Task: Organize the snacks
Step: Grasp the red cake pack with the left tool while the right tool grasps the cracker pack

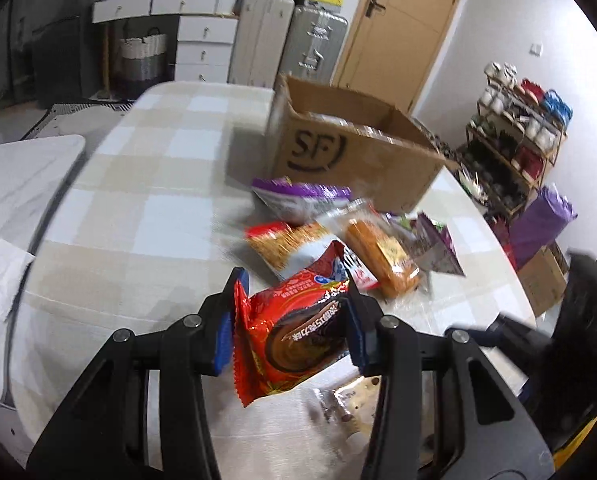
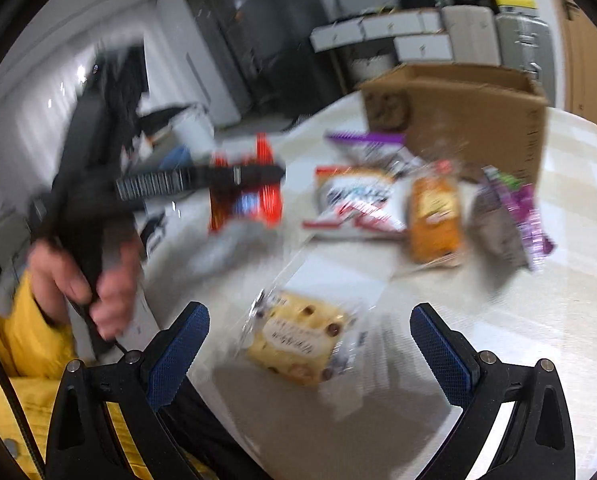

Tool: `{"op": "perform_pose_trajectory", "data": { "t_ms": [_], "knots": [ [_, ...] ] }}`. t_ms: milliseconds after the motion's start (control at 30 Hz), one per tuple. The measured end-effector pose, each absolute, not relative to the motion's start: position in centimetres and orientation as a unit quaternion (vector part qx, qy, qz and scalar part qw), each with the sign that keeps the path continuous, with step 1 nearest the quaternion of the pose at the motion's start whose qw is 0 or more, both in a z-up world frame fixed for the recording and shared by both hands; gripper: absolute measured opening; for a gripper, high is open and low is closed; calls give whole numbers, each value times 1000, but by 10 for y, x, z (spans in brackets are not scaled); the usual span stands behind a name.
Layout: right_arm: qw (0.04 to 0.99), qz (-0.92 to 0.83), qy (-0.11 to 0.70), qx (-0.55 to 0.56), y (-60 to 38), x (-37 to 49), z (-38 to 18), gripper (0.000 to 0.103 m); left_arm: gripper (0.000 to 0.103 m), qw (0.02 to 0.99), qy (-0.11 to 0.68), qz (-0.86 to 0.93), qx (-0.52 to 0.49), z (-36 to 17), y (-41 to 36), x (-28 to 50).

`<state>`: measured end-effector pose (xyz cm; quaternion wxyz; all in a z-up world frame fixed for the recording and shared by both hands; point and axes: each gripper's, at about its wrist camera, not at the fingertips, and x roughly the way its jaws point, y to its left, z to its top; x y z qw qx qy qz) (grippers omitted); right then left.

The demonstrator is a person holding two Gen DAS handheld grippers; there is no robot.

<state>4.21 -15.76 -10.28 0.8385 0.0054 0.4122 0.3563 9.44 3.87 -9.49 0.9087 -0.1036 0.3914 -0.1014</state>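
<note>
My left gripper [image 1: 292,320] is shut on a red snack packet [image 1: 294,328] and holds it above the table; the same packet shows in the right wrist view [image 2: 244,196], clamped in the left gripper. My right gripper [image 2: 310,344] is open and empty, just above a clear-wrapped chocolate-chip cake [image 2: 298,340] on the table. An open cardboard box marked SF [image 1: 350,148] stands at the table's far side, also in the right wrist view [image 2: 458,116]. In front of it lie a purple-topped bag [image 1: 302,200], a red-and-white bag [image 1: 286,240], an orange cake [image 1: 382,256] and a purple packet [image 1: 438,244].
The round table has a beige checked cloth [image 1: 138,200]. Behind it stand white drawers [image 1: 206,40], suitcases [image 1: 290,36] and a door [image 1: 402,28]. A shoe rack [image 1: 514,136] and a purple bag [image 1: 542,224] stand right of the table. A white counter [image 1: 22,176] lies left.
</note>
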Motion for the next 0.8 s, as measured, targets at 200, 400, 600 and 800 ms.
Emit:
{"op": "perform_pose_trajectory", "data": {
  "t_ms": [200, 400, 600, 800],
  "knots": [
    [830, 328, 444, -82, -114, 39, -127, 102, 42, 917, 368, -92, -121, -76, 67, 79],
    [835, 287, 444, -152, -84, 38, -142, 102, 42, 921, 355, -83, -135, -67, 89, 66],
    [843, 285, 433, -143, -86, 41, -139, 77, 42, 920, 353, -82, -145, -68, 99, 58],
    [850, 298, 421, -104, -109, 32, -131, 60, 42, 920, 352, -83, -150, -70, 100, 55]
  ]
}}
